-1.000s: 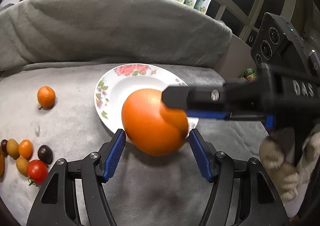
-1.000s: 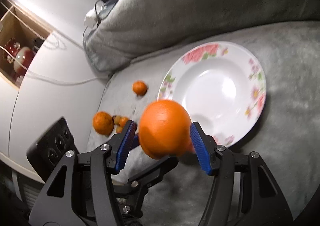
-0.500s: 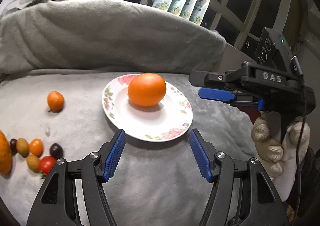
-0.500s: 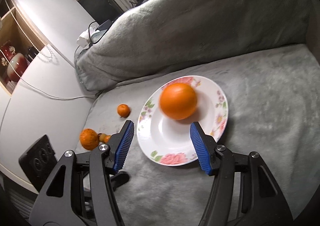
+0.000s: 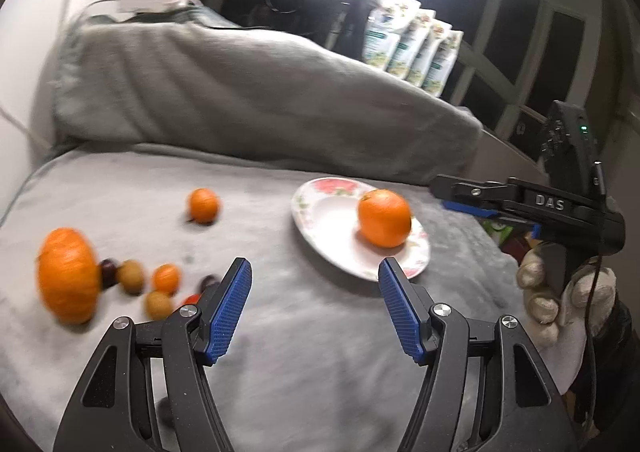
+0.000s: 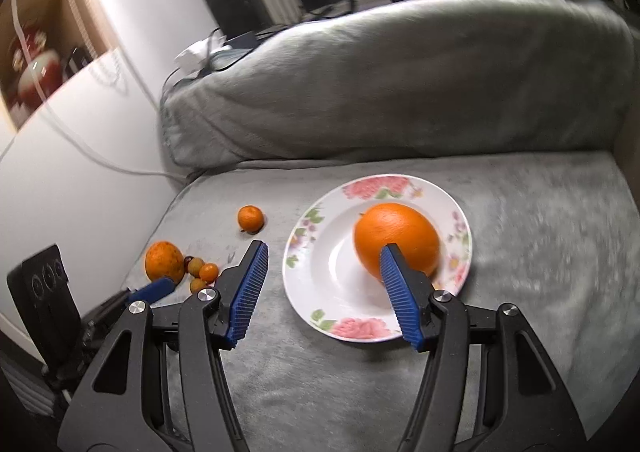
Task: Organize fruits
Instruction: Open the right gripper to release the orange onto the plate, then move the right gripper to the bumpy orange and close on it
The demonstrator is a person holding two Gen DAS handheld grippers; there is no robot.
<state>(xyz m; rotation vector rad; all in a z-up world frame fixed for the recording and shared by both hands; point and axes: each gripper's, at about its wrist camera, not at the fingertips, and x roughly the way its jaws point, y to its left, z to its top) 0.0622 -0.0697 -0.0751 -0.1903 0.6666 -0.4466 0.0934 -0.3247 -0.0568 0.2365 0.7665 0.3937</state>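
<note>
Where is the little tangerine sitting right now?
The small tangerine lies alone on the grey blanket, left of the flowered plate in the right wrist view, beyond the cluster of small fruits.

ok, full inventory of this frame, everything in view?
plate: 1, white with pink flowers, on the grey blanket, right of centre
big orange: 1, orange, on the plate
second orange: 1, orange, blanket's left edge
mandarin: 1, orange, alone, left of the plate
small fruits: about six, yellow, orange, dark, red, clustered beside the second orange
blanket: 1, grey, under everything
pouches: 4, white and green, by the window
left gripper: black, blue pads, open, empty
right gripper: same, open, empty
gloved hand: 1, holds the right gripper
</note>
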